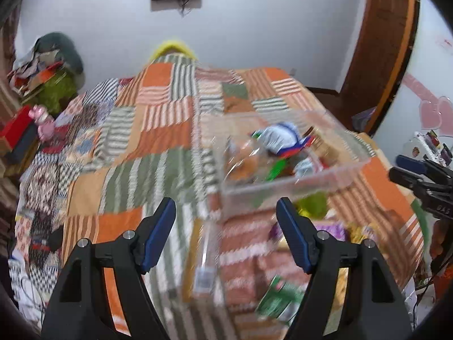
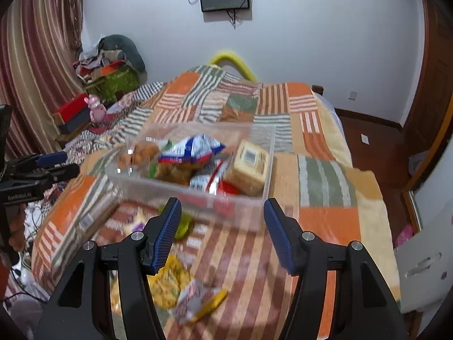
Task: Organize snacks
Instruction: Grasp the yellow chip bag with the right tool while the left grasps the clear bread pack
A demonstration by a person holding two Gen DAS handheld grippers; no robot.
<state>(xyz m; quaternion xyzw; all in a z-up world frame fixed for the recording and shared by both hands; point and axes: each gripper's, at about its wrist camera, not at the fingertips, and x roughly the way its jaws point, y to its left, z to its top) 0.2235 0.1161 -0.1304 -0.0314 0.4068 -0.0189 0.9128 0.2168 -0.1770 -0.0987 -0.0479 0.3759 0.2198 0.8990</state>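
From the left wrist camera, the left claw (image 1: pixel 226 212) is hanging over the bed (image 1: pixel 136 141) with its blue pads standing wide apart and nothing between them. Beyond the pads, a clear plastic bin (image 1: pixel 334 175) is sitting on the patchwork blanket, right of the middle, and it is holding a blue and white bag (image 1: pixel 283 138) among other blurred packets. Nearer the camera, loose snacks are lying on the blanket in front of the bin: a green packet (image 1: pixel 279 297) low down and a yellow-green one (image 1: pixel 311 206) just beside the bin's front wall. The right claw (image 1: pixel 407 170) is showing at the right edge of this view.

From the right wrist camera, the right claw (image 2: pixel 222 212) is also standing open, with its pads apart and empty. The bin (image 2: pixel 254 206) is lying straight ahead, and inside it a tan box (image 2: pixel 249 167) is leaning at the right end, beside the blue and white bag (image 2: pixel 195 150). On the blanket below the pads, a yellow packet (image 2: pixel 170 283) and a pale wrapper (image 2: pixel 198 303) are lying close together. The left claw (image 2: pixel 59 164) is reaching in from the left edge.
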